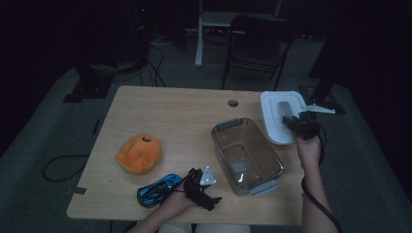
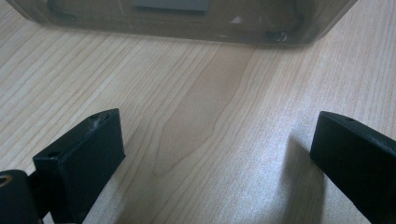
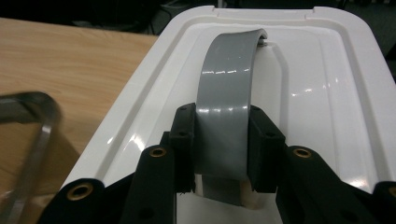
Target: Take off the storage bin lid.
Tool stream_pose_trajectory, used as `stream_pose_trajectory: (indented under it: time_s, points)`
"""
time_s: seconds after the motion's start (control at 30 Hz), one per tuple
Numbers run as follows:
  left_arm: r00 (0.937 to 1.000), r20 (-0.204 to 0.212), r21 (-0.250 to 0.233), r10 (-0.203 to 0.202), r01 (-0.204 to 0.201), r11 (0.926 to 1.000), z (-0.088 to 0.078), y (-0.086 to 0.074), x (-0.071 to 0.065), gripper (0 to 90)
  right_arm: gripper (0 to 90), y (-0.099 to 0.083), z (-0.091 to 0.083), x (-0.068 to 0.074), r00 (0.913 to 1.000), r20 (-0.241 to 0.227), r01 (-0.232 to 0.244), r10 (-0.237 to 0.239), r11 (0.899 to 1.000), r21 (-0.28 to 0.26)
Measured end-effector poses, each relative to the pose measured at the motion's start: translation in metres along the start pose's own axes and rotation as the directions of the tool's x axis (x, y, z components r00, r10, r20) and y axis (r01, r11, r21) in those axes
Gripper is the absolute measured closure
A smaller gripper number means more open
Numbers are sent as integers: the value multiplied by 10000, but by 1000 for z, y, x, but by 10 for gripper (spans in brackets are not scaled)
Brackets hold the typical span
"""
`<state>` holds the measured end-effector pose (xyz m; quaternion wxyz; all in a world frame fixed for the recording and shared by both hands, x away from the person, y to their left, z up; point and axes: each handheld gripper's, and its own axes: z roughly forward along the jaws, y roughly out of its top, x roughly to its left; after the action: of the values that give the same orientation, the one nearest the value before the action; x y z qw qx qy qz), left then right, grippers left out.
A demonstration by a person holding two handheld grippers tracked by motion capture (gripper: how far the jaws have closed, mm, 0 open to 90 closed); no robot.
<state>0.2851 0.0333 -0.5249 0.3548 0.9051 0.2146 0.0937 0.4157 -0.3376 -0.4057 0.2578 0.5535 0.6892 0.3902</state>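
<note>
The white lid (image 1: 278, 116) lies flat at the desk's (image 1: 184, 111) far right edge, just beside the open clear container (image 1: 247, 155), which stands toward the near right corner. The right gripper (image 3: 223, 154) holds its jaws pinched on the lid's grey handle (image 3: 226, 93), one jaw on each flat side; the handle's long axis runs away from the jaws along the lid. The container lies to the near left of the lid, so any lid transfer is judged to go that way. The left gripper (image 2: 217, 158) sits near the desk's near edge, jaws spread wide over bare wood, holding nothing, facing the container wall.
</note>
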Motion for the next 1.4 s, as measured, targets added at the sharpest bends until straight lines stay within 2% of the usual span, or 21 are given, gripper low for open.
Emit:
stream_pose_trajectory:
  time_s: [0.23, 0.5, 0.8, 0.93, 1.2, 1.3, 1.4]
  points:
    - [10000, -7, -7, -1, 1, 10000, 0, 0, 0, 34, 677, -20, 27, -2, 9999, -100, -83, 86, 9994, 321]
    - [10000, -4, -7, 0, 0, 10000, 0, 0, 0, 34, 678, -33, 51, 4, 9994, -307, -116, 139, 9972, 744]
    - [10000, 2, -12, 7, -7, 10000, 0, 0, 0, 34, 677, -44, 67, 9, 9977, -584, -282, 335, 9955, 900]
    - [10000, 6, -11, 16, -16, 10000, 0, 0, 0, 34, 677, -49, 74, 10, 9976, -624, -217, 288, 9935, 1115]
    - [10000, 3, -15, 16, -16, 10000, 0, 0, 0, 34, 676, -58, 85, 11, 9963, -705, -386, 487, 9896, 1388]
    - [10000, 0, -26, 16, -16, 10000, 0, 0, 0, 34, 676, -62, 89, 13, 9972, -645, -261, 368, 9868, 1599]
    - [10000, -8, -26, 34, -34, 10000, 0, 0, 0, 34, 674, -66, 91, 13, 9969, -678, -298, 409, 9871, 1573]
